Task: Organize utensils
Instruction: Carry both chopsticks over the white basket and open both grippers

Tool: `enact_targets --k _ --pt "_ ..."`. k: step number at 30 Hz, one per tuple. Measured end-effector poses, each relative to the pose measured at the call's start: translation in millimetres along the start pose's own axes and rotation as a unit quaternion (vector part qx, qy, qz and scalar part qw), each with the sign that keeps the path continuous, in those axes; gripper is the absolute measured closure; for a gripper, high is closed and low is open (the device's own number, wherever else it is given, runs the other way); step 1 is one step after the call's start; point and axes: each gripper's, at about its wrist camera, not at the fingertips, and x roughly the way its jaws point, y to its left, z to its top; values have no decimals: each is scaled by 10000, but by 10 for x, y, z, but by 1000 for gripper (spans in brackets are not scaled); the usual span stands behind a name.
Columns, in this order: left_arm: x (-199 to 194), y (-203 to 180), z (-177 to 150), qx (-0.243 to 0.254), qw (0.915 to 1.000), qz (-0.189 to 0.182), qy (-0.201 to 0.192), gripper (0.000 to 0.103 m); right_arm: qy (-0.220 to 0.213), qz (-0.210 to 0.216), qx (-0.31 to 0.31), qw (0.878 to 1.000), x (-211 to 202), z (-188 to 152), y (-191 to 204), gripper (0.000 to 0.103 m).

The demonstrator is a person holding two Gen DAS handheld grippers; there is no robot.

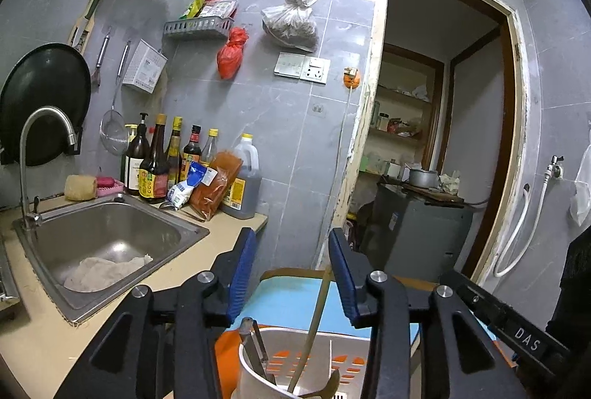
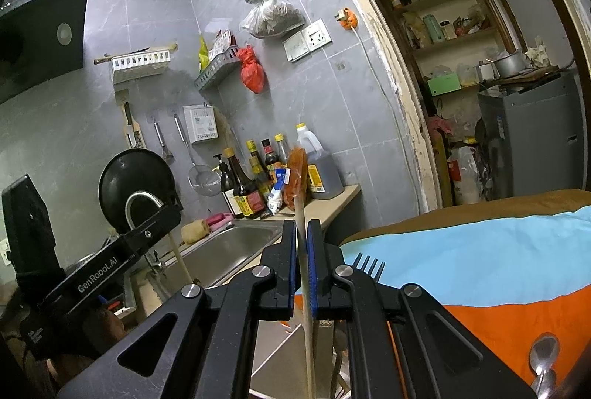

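Observation:
In the left wrist view my left gripper (image 1: 291,269) is open above a white slotted utensil holder (image 1: 343,347). A pale chopstick (image 1: 314,325) stands in the holder and rises between the jaws, close to the right pad but not pinched. A dark metal utensil (image 1: 255,351) also leans in the holder. In the right wrist view my right gripper (image 2: 302,251) is shut on another pale chopstick (image 2: 300,207), held nearly upright. A fork (image 2: 369,264) and a spoon (image 2: 543,354) lie on the blue and orange cloth (image 2: 480,251). The left gripper's housing (image 2: 99,281) shows at the left.
A steel sink (image 1: 192,236) with a rag (image 1: 103,269) inside and a curved faucet (image 1: 33,155) lies to the left. Sauce bottles (image 1: 159,159) and bags crowd the counter's back corner. A doorway (image 1: 443,140) opens at the right.

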Motion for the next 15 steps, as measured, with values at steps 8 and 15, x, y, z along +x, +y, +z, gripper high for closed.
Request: enact_targets --k 8,15 --pt "-53 -39 16 -80 9999 1 138 48 -75 -4 37 10000 -109 57 -12 70" --pt "-176 -191 -62 43 9993 -66 361 35 -135 -200 -8 9997 -395 136 -115 59"
